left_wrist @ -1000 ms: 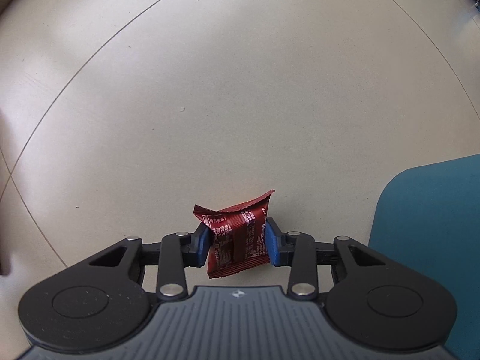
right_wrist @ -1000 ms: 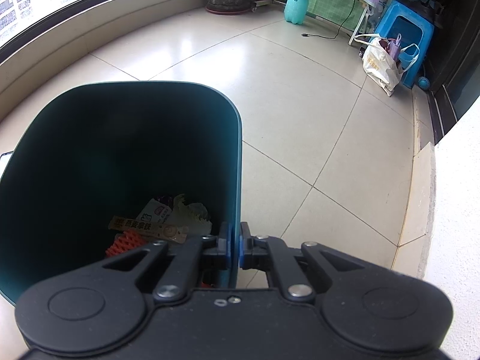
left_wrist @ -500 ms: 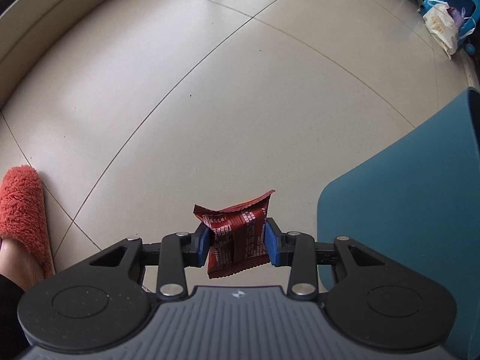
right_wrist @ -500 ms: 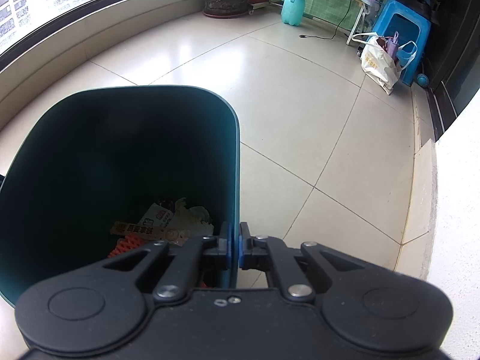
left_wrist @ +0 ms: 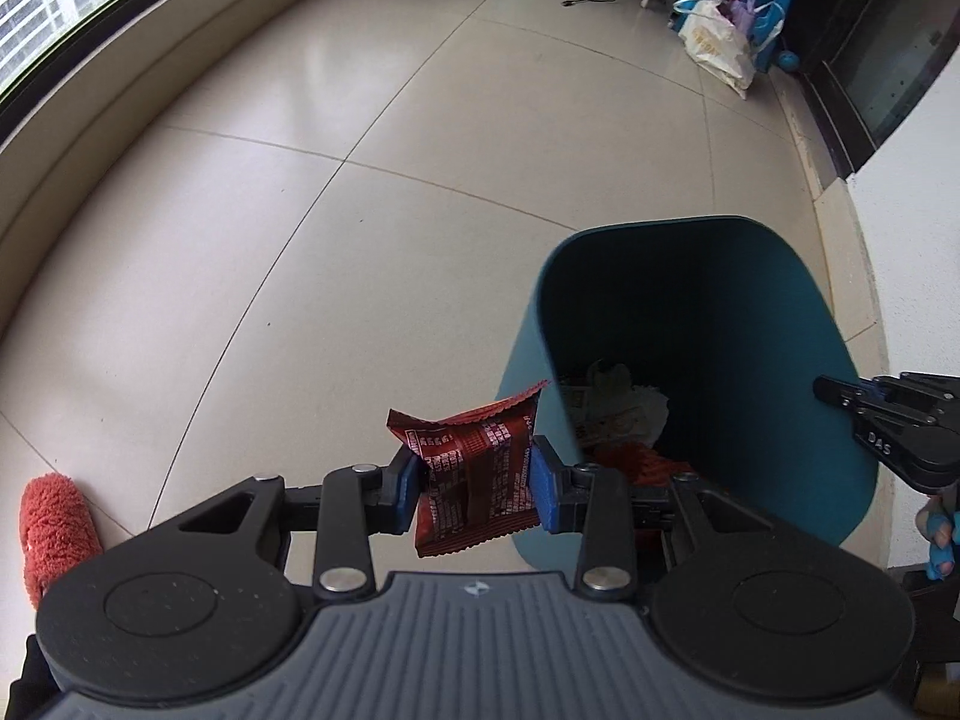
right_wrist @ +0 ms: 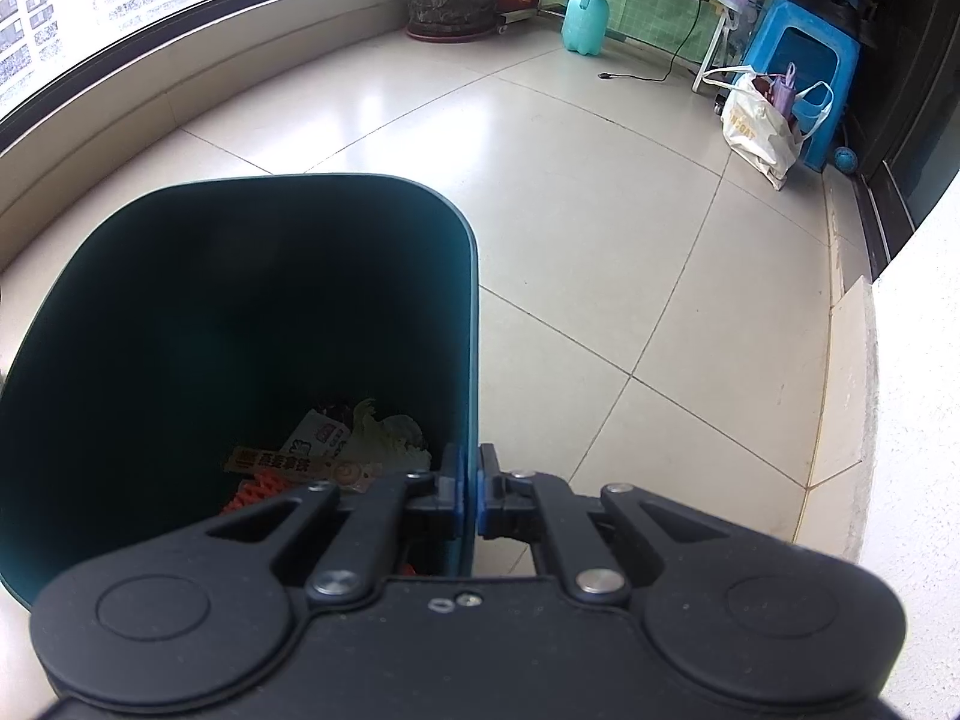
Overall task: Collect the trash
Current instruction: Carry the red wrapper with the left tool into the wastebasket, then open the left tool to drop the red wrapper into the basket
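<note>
Left wrist view shows the teal bin as the biggest thing on the tiled floor, its mouth tipped toward the camera. Beside the bin's near-left wall, the left gripper is clamped on 1 red wrapper, which hangs outside the rim, not yet over the opening. On the bin's right rim, the right gripper is pinched shut on the wall, holding the bin tilted. My judgement: letting go now would drop the wrapper onto the floor beside the bin, since it sits short of the mouth; it is light and crinkly, so it may also cling to a pad or flutter wide. A slip of the thin rim grip would tip the bin. Inside the bin lie paper packets, crumpled pale tissue and an orange scrap.
</note>
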A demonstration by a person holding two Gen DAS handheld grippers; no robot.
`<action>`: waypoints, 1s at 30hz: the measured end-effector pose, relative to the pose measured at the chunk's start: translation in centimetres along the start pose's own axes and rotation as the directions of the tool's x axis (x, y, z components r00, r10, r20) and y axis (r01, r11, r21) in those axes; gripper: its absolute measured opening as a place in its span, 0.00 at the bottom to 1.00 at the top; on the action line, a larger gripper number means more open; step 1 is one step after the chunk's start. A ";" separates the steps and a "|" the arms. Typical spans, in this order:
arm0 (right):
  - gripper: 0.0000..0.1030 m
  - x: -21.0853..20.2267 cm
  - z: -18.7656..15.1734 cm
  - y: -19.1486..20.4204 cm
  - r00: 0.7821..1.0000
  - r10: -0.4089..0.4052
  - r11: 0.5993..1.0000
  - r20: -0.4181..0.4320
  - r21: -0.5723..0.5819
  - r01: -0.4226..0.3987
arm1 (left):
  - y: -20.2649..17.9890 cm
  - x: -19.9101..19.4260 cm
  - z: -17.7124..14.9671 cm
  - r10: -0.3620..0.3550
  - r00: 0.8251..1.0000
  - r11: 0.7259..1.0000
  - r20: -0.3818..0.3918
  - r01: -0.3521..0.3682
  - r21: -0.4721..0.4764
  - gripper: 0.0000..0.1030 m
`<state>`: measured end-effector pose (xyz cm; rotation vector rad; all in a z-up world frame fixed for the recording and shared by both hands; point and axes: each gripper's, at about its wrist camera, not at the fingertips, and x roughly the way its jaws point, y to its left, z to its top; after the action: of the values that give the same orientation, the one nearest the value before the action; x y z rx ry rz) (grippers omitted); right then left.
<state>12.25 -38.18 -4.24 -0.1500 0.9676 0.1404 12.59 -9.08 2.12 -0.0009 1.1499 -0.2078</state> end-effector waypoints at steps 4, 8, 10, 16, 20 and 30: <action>0.03 -0.1 -0.1 -0.2 1.000 0.008 1.000 0.002 0.002 -0.008 | -4.5 0.9 1.1 -0.045 0.999 0.994 -0.011 0.046 0.098 0.35; 0.03 -0.1 -0.1 -0.4 1.000 0.014 1.000 0.003 0.001 -0.014 | -8.1 5.5 1.8 -0.073 0.994 0.985 -0.086 0.085 0.150 0.35; 0.03 0.0 -0.1 -0.4 1.000 0.018 1.000 0.004 0.002 -0.018 | -9.4 7.4 1.6 -0.067 0.990 0.982 -0.121 0.087 0.168 0.35; 0.11 0.0 -0.2 -0.7 0.999 0.047 0.999 0.003 0.015 -0.047 | -11.2 11.4 0.9 -0.054 0.982 0.977 -0.182 0.090 0.192 0.36; 0.16 -0.3 -0.3 -0.6 0.998 0.058 0.998 0.009 0.016 -0.059 | -11.4 13.0 0.5 -0.048 0.968 0.978 -0.245 0.095 0.184 0.42; 0.32 -4.6 -0.7 -1.0 0.993 0.089 0.996 0.077 0.022 -0.091 | -10.6 9.7 -0.5 -0.075 0.987 0.980 -0.143 0.100 0.174 0.63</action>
<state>9.36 -39.52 -0.78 -0.0772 0.8999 0.2147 14.22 -21.02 -5.75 0.1255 1.2646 -0.3956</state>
